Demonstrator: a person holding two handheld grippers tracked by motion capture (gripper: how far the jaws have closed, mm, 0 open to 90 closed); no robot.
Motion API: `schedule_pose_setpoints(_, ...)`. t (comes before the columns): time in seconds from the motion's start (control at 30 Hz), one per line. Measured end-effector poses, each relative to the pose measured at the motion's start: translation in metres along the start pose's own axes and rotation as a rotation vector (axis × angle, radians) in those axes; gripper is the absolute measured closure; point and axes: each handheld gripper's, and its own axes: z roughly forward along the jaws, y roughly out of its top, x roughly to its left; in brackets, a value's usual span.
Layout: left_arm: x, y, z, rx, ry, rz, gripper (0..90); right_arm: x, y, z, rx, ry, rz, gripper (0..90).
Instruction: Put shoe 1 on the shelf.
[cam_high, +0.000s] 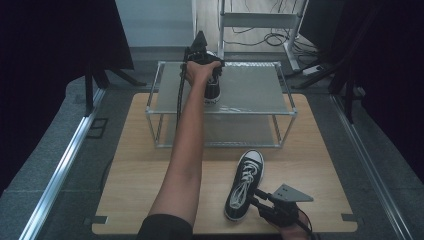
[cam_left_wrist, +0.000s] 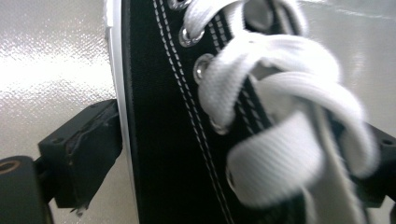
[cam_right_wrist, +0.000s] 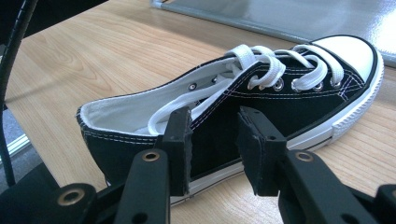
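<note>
A black low-top sneaker with white laces (cam_high: 214, 91) stands on the top deck of a small metal rack (cam_high: 255, 90). My left gripper (cam_high: 210, 80) reaches out over it, and in the left gripper view the sneaker (cam_left_wrist: 163, 116) lies between the wide-set jaws of the left gripper (cam_left_wrist: 243, 154). One pad (cam_left_wrist: 88, 149) sits right beside the white sole without clearly pressing. The matching sneaker (cam_high: 244, 182) lies on the wooden table, toe toward the rack. My right gripper (cam_high: 255, 196) is at its right side near the heel; in the right gripper view the right gripper (cam_right_wrist: 215, 140) is open with a narrow gap, just short of the sneaker (cam_right_wrist: 280, 100).
The wooden table (cam_high: 140, 165) carries the two-level rack at its far half, with a lower deck (cam_high: 225, 131) under the top one. Metal rails run along both table sides. Dark curtains and cables stand beyond the rack.
</note>
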Motion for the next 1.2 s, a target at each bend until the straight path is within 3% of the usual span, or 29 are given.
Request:
schedule_pose_setpoints(0.27,0.012,-0.008,-0.023,-0.034,-0.084,0.048,6.5,0.001,0.001,-0.001,-0.006,-0.007,-0.005,65.1)
schedule_pose_setpoints(0.63,0.031,-0.028,-0.056,-0.072,-0.195,0.217,11.9,0.001,0.001,0.000,-0.003,-0.011,-0.006,65.1)
schedule_pose_setpoints(0.93,0.058,-0.048,-0.082,-0.083,-0.227,0.280,14.5,0.010,0.003,0.000,-0.004,0.009,-0.020,66.1)
schedule_pose_setpoints(1.2,0.076,-0.069,-0.101,-0.099,-0.269,0.324,14.9,0.024,0.009,-0.005,-0.037,0.047,-0.035,75.5)
